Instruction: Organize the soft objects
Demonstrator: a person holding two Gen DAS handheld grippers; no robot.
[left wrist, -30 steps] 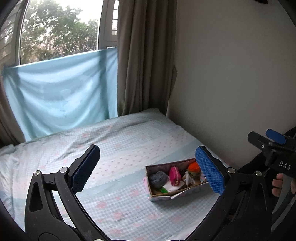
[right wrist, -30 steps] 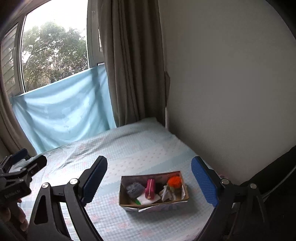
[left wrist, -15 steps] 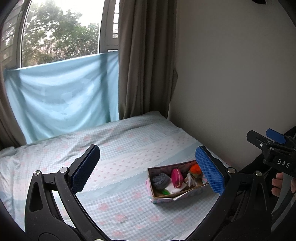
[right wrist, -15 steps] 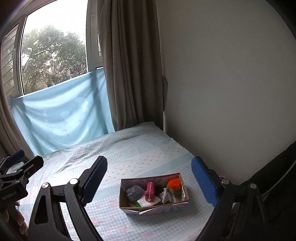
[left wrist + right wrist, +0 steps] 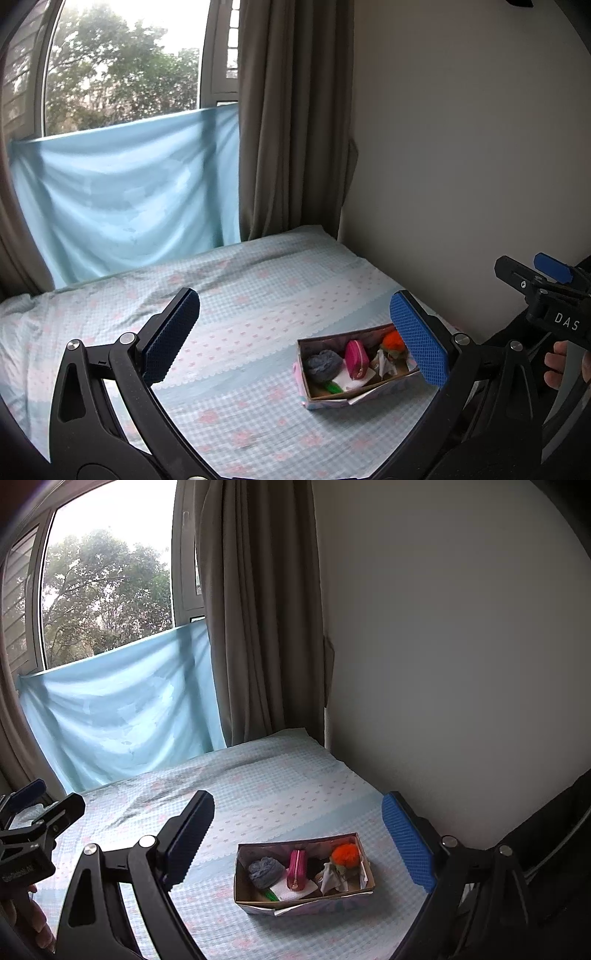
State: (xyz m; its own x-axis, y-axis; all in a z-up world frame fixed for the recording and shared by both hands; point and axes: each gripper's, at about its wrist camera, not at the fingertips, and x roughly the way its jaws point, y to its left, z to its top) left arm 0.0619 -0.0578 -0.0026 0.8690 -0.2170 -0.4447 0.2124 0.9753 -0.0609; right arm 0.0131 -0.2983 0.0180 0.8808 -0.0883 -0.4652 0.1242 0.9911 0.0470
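Note:
A small open cardboard box [image 5: 325,400] [image 5: 303,901] sits on the bed. It holds a grey fluffy ball [image 5: 324,363] [image 5: 266,870], a pink zip pouch [image 5: 356,359] [image 5: 297,868], an orange pompom [image 5: 392,339] [image 5: 345,853], a white cloth piece [image 5: 332,877] and a green item [image 5: 270,895]. My left gripper [image 5: 295,339] is open and empty, held above the bed short of the box. My right gripper [image 5: 297,840] is open and empty, also above and short of the box. Each gripper shows at the other view's edge.
The bed [image 5: 240,295] has a light blue checked sheet with pink flowers. A white wall [image 5: 461,664] runs along its right side. A brown curtain [image 5: 291,122] and a blue cloth [image 5: 122,192] hang below the window at the far end.
Both grippers have tilted or risen slightly, so the box sits lower in both views. Jaws stay open. Nothing in the box has moved.

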